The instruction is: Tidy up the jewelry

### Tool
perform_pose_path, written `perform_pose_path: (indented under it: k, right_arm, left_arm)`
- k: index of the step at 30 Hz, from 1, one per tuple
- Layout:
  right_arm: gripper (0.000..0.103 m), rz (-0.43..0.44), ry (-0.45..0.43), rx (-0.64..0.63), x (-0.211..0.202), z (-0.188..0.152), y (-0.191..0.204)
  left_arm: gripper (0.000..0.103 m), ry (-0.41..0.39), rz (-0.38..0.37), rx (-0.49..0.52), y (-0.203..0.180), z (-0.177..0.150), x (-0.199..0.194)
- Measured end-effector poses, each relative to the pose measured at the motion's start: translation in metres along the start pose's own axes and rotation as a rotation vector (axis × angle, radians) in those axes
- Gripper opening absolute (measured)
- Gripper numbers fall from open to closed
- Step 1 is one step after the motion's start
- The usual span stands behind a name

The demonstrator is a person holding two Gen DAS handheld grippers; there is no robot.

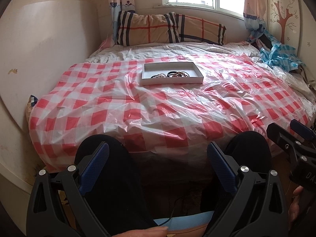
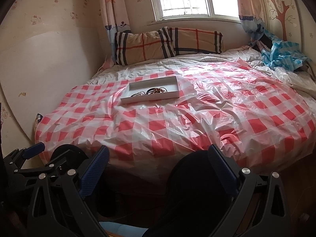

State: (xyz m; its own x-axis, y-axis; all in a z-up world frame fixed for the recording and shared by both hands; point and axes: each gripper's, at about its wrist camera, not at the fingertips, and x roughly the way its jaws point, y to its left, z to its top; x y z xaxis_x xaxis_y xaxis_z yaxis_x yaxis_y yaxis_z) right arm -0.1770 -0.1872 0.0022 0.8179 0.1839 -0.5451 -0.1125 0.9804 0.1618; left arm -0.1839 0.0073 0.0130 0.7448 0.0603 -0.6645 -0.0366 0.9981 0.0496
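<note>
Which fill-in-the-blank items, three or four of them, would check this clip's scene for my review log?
1. The jewelry lies in a shallow white ____ on the bed.
2. The plastic sheet under it is checked white and ____.
3. Both the left tool and the right tool have their jaws ____.
4. Two plaid pillows lean below the ____.

Missing words: tray; red; open; window
</note>
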Motion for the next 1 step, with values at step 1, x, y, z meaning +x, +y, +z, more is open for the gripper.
perform_pose_path:
  k: [1]
  right_arm:
    - [0.096, 0.000, 0.003, 0.002, 0.0018, -0.0003, -0.0010]
  left_arm:
    - [0.095, 0.004, 0.000, 0.002, -0.0006, 0.0001, 0.0015]
